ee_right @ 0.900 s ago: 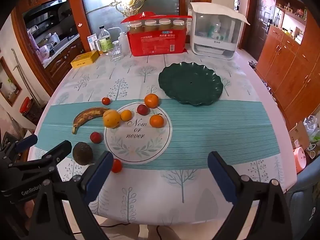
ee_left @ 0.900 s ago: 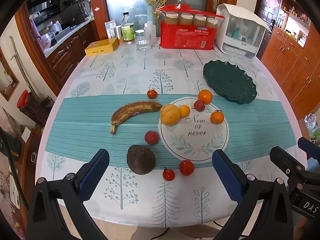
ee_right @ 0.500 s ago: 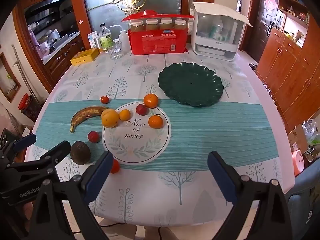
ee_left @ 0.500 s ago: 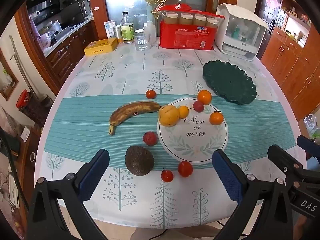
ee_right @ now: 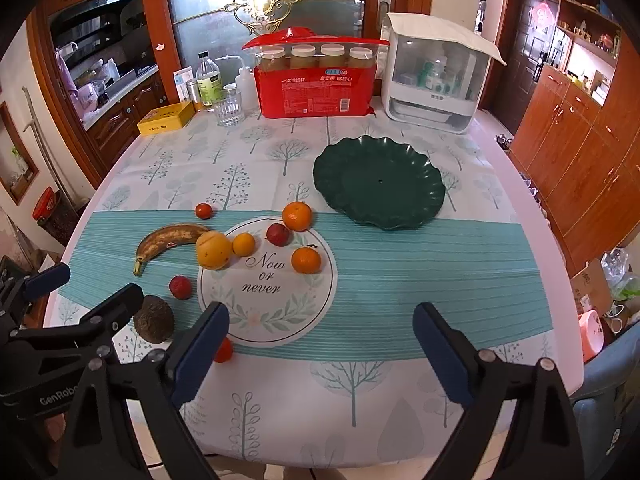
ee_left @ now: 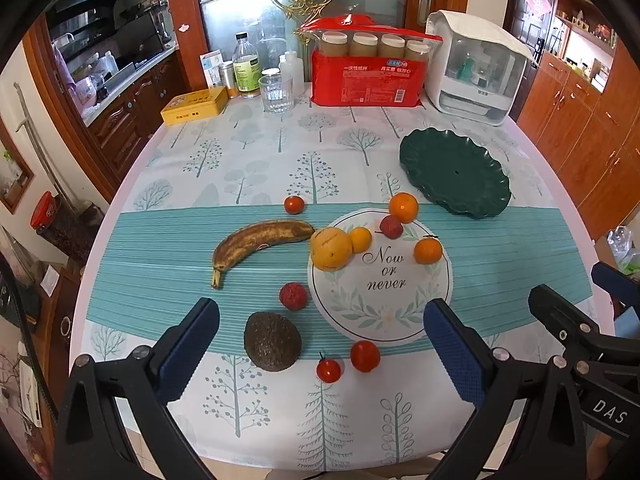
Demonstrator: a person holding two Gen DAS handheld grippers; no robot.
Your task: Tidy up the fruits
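Fruits lie scattered mid-table: a spotted banana [ee_left: 260, 240], a dark avocado [ee_left: 273, 341], a large yellow orange [ee_left: 331, 249], small oranges [ee_left: 404, 207], red lychees [ee_left: 293, 296] and cherry tomatoes [ee_left: 365, 356]. An empty dark green plate [ee_left: 454, 178] sits at the right rear; it also shows in the right wrist view [ee_right: 378, 182]. My left gripper [ee_left: 320, 344] is open and empty above the near table edge, over the avocado and tomatoes. My right gripper [ee_right: 320, 348] is open and empty, to the right of the left one.
A red pack of jars [ee_left: 368, 68], a white appliance [ee_left: 476, 68], a glass [ee_left: 276, 92], bottles [ee_left: 245, 66] and a yellow tin [ee_left: 195, 105] line the table's far edge. Wooden cabinets stand to the right. A round "Now or never" print [ee_left: 380, 276] marks the cloth.
Both grippers have drifted slightly; the views shift a little, the fruits sitting a touch lower and further left in frame. Nothing on the table has moved. Both stay open.
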